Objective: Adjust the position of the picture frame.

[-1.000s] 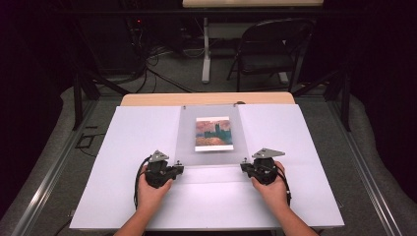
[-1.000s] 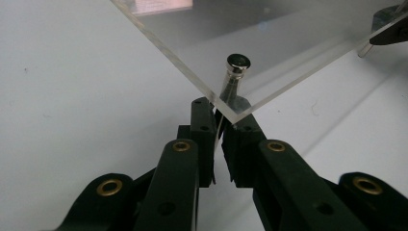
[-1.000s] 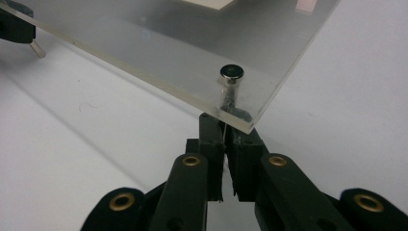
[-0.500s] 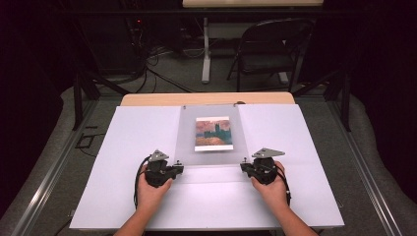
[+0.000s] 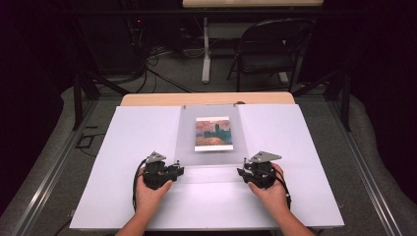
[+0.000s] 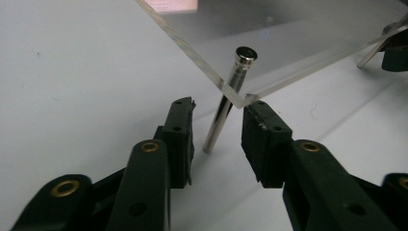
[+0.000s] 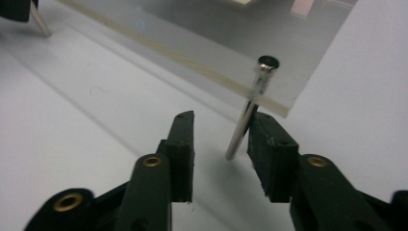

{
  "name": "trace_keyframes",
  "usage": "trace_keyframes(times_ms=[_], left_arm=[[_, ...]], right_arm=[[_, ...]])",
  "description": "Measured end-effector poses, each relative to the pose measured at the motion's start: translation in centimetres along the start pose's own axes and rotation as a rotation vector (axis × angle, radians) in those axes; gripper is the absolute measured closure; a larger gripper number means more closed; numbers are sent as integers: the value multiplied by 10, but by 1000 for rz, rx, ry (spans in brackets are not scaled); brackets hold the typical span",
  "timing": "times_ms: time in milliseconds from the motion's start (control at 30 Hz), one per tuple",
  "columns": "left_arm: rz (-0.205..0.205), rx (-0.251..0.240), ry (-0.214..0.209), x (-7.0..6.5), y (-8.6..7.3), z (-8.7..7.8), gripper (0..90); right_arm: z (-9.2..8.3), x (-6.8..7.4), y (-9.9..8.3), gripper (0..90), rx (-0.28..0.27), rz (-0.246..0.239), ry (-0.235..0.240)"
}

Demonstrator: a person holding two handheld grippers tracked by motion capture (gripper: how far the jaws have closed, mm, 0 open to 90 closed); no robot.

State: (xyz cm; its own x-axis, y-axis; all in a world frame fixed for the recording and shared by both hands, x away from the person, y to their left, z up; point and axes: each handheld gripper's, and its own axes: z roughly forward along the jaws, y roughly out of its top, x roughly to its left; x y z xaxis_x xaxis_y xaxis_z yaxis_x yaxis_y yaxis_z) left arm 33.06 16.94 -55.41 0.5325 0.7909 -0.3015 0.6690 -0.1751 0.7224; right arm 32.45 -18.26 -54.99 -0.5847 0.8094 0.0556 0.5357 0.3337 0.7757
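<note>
A clear acrylic panel lies raised over the white sheet, with a small painted picture under it. Metal pins hold it up at its near corners. In the left gripper view, the left pin stands through the panel's corner, between the jaws of my open left gripper and touching neither. In the right gripper view, my right gripper is open around the right pin, which stands close against the right-hand jaw. Seen from the high view, the left gripper and right gripper point inward at the panel's near edge.
The white sheet covers most of the table; a wooden strip shows at the far edge. Behind the table stand a folding chair and a table leg, with cables on the floor.
</note>
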Motion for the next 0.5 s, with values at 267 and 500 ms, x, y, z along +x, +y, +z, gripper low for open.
trace_keyframes(times_ms=[267, 500], left_arm=[[40, 5, 32, -7, -6, -15, 540], [59, 8, 47, -10, -9, -24, 458]], right_arm=[[-21, 5, -6, 530, 18, -16, -17], [-36, 10, -13, 484, 11, -27, -27]])
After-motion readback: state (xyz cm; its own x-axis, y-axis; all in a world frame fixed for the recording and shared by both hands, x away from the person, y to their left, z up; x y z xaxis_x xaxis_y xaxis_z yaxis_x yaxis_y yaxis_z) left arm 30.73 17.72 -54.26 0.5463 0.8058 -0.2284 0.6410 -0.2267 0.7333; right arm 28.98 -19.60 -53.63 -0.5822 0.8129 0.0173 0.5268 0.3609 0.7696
